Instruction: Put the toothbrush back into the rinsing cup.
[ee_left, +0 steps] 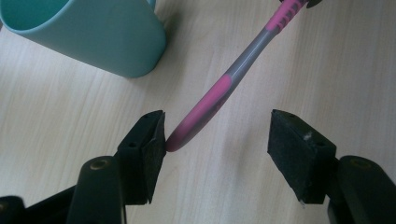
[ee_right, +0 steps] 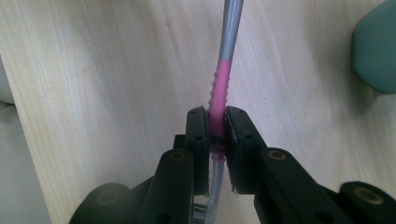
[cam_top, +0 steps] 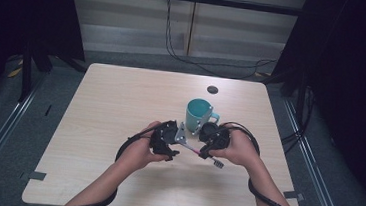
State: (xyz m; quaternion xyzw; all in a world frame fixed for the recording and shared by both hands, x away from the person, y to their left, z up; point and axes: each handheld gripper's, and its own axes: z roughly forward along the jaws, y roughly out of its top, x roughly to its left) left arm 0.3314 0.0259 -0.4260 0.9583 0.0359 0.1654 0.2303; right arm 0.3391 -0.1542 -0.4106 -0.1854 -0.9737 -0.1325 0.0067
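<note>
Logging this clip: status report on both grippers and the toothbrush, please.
Right gripper shut on toothbrush, holding it above the table. Left gripper open, handle end against one of its jaws. Teal mug close behind, nothing blocking.

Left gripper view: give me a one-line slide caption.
Open left gripper brackets the pink-and-grey toothbrush handle's end, one pad touching it, beside the teal mug.
</note>
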